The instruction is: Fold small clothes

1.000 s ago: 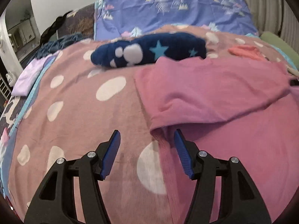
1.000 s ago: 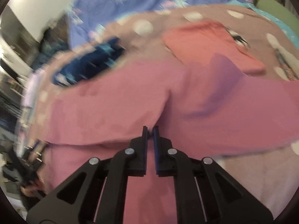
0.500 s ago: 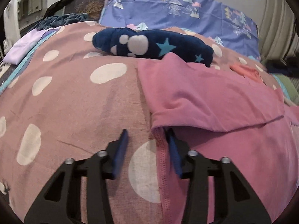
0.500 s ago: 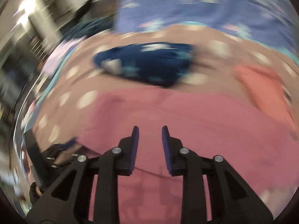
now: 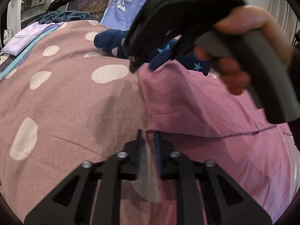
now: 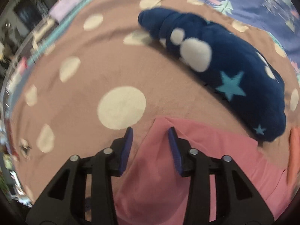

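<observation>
A pink garment (image 5: 196,103) lies on the spotted bedspread (image 5: 65,103) with its upper part folded over. My left gripper (image 5: 148,136) is closing on its near left hem, and the cloth is pinched between the blue pads. A hand (image 5: 249,24) holds the black body of the other tool (image 5: 178,15) over the garment's far left corner. In the right wrist view my right gripper (image 6: 151,133) points steeply down. Its jaws stand apart and are closing, with the corner of the pink garment (image 6: 187,159) between them, and neither pad presses on the cloth.
A navy fleece piece with stars and white blobs (image 6: 215,60) lies just beyond the pink garment. An orange garment (image 6: 294,150) sits at the right edge. A lilac folded cloth (image 5: 24,37) lies at the far left, and a blue patterned cover (image 5: 120,9) at the head.
My left gripper has closed from wide open onto the pink hem. The right gripper has swept left across the garment to its far left corner and stands wider open.
</observation>
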